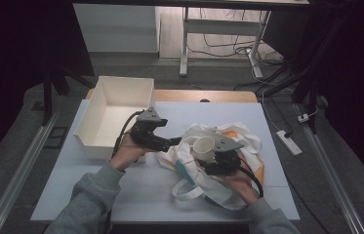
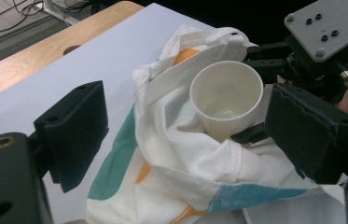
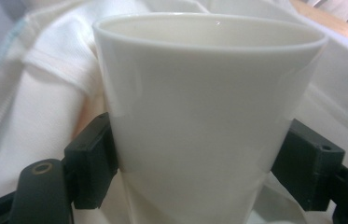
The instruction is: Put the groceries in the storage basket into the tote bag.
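Right hand-held gripper (image 1: 212, 157) clamping white cup (image 1: 204, 146) above tote bag (image 1: 194, 168), left hand-held gripper (image 1: 174, 142) spread wide just beside bag

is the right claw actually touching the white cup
Touching. In the right gripper view the right claw has both jaws pressed flat against the sides of the white cup, with no gap on either side.

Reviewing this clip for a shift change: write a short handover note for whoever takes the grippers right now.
Right gripper: shut on the white cup, held upright over the cloth bag.
Left gripper: open, jaws either side of the bag's opening, gripping nothing.
The open white box sits at the table's left rear.
Done: cup gripped. Left: cup's destination, bag or box, cannot be told.
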{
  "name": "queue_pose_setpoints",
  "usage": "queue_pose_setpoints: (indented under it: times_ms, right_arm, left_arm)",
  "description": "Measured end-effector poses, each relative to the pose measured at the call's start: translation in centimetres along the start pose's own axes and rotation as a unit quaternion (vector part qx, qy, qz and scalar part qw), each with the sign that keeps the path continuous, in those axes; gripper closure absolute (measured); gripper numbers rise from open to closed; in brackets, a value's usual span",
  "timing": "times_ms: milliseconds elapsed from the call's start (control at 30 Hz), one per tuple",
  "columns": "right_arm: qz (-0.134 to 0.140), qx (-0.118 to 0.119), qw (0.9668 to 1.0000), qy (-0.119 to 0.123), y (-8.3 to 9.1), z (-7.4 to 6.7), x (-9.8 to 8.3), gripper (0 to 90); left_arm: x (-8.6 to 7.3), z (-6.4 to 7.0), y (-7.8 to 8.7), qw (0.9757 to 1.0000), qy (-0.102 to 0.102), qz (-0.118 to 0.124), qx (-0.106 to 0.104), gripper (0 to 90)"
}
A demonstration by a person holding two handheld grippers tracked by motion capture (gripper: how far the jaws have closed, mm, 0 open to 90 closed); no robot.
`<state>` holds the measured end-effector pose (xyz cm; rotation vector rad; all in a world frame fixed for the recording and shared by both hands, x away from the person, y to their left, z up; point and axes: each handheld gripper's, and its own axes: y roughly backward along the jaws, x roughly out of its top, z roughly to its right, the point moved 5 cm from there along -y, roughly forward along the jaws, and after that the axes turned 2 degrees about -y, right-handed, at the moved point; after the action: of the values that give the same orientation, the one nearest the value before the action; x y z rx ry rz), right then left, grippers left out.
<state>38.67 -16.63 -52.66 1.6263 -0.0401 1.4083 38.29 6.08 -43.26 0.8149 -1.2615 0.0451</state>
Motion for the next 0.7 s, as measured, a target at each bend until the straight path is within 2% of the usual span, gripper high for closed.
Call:
queue_pose_setpoints:
  times_ms: [133, 300, 467, 700]
  right_arm:
    - [-0.013, 0.013, 0.9998, -0.011, 0.4, 0.6, -0.3, 22.1]
    - [-0.030, 0.013, 0.9990, -0.029, 1.3, 1.4, -1.0, 22.1]
    - [-0.040, 0.004, 0.9990, -0.019, 1.7, 1.1, -1.3, 22.3]
    - [-0.018, 0.002, 0.9998, -0.012, 1.3, 1.0, -1.2, 22.7]
  left_arm:
    - [-0.1, -0.1, 0.2, 1.0000, 0.001, 0.000, 0.002, 13.8]
    - [-0.2, -0.2, 0.4, 1.0000, 0.003, 0.002, 0.004, 13.9]
    - [-0.3, -0.2, 0.4, 1.0000, 0.002, 0.001, 0.005, 14.2]
    - [-0.4, -0.2, 0.2, 1.0000, 0.000, -0.002, 0.004, 14.2]
